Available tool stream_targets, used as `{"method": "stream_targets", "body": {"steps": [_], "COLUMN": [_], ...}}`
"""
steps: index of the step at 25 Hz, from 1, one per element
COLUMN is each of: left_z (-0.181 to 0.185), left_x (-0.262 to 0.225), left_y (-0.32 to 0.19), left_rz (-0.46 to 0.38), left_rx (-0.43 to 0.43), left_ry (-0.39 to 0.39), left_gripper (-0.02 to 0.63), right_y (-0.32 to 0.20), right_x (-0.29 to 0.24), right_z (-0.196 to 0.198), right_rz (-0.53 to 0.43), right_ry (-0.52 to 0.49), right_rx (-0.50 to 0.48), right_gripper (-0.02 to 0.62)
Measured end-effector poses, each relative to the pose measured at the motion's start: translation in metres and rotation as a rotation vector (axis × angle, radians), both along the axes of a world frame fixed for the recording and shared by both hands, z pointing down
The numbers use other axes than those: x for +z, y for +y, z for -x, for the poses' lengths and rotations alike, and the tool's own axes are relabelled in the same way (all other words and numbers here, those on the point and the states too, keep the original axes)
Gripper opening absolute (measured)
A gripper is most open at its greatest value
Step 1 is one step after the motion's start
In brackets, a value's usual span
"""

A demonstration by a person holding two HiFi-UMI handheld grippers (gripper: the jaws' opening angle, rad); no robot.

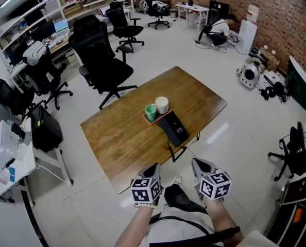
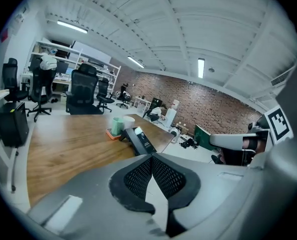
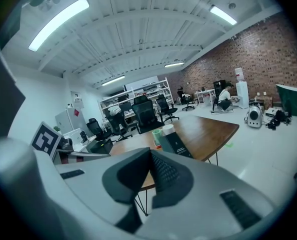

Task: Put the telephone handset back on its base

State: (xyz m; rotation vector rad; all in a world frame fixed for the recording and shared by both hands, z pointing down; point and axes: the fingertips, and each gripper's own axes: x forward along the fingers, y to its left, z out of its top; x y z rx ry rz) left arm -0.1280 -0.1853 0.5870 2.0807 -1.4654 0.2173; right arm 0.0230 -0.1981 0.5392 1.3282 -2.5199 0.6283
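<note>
A black telephone lies near the front edge of the wooden table, with its cord hanging over that edge. I cannot make out the handset apart from the base at this distance. Both grippers hang in the air short of the table. My left gripper is shut and holds nothing. My right gripper is also shut and holds nothing. In the left gripper view the telephone stands far beyond the shut left gripper. The right gripper view shows the telephone past the shut right gripper.
An orange tray with a green cup and a white cup sits just behind the telephone. Black office chairs stand beyond the table. A white desk and a black box are at the left.
</note>
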Motion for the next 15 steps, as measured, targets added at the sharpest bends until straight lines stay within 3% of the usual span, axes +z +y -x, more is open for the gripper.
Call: {"method": "stream_targets", "body": {"steps": [15], "left_z": [-0.0035], "left_x": [-0.0058], "left_y": [-0.0008], "left_rz": [-0.007], "left_rx": [0.004], "left_ry": [-0.005], "left_gripper": [0.000], "right_y": [0.0051], "right_x": [0.0015], "right_z": [0.0016], "right_rz": [0.007], "right_ry": [0.001], "right_rx": [-0.017], "right_gripper": [0.009]}}
